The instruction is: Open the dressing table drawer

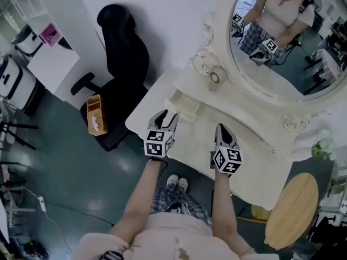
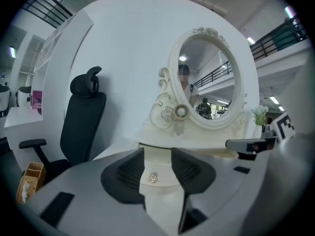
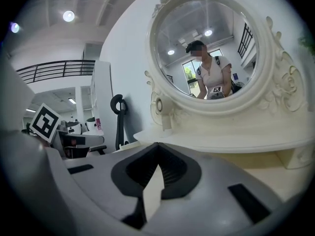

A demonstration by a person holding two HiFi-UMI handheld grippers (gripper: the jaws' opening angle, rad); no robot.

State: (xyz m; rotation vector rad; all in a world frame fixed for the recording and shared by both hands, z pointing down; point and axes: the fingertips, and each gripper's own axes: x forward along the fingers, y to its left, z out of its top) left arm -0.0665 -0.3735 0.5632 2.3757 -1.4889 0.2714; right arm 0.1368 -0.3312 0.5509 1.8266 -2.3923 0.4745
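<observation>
The white dressing table (image 1: 255, 161) carries an oval mirror (image 1: 287, 37). At the left of its top, a small drawer (image 1: 184, 106) stands pulled out, its inside showing from above. My left gripper (image 1: 164, 121) hovers just in front of it. In the left gripper view the jaws (image 2: 157, 154) are open, and the drawer's small metal knob (image 2: 153, 178) shows in the gap, touching neither pad. My right gripper (image 1: 224, 131) hangs over the table top to the right. It (image 3: 156, 146) is shut, tips meeting with nothing between them.
A black office chair (image 1: 127, 64) stands left of the table, with a wooden box (image 1: 96, 114) beside it. A round wooden stool (image 1: 293, 210) sits at the lower right. White flowers (image 1: 323, 148) stand at the table's right end. White shelving (image 1: 49, 53) lines the far left.
</observation>
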